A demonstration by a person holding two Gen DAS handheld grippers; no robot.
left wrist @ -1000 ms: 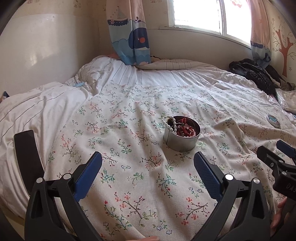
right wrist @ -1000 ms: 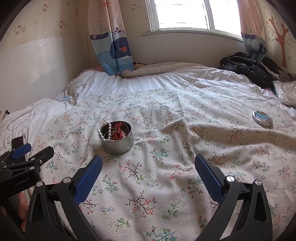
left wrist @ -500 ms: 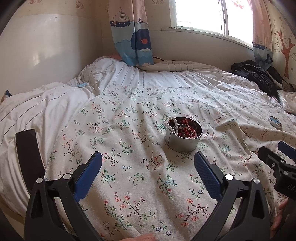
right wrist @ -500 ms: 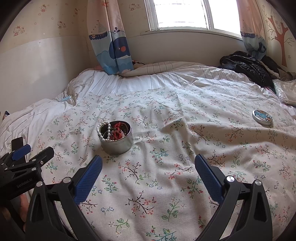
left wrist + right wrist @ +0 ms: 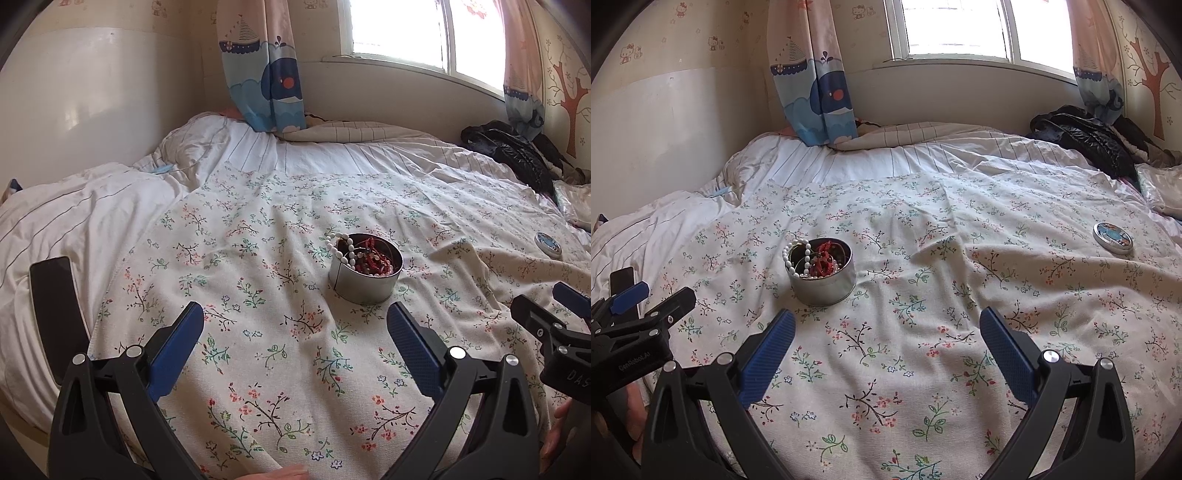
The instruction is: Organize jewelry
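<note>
Open tin, jewelry inside, mid-bed.
Round tin (image 5: pixel 364 275) on floral sheet (image 5: pixel 280 354), white beads (image 5: pixel 338 245) draped over rim; lid (image 5: pixel 1112 238) well apart. Left gripper (image 5: pixel 295 341), right gripper (image 5: pixel 886 345): both spread wide, empty, above sheet.

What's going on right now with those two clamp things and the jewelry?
Both tools open, empty: left tool, right tool. Tin upright on bedspread, jewelry inside, white beads over rim. Lid apart, far right. Path clear.
</note>
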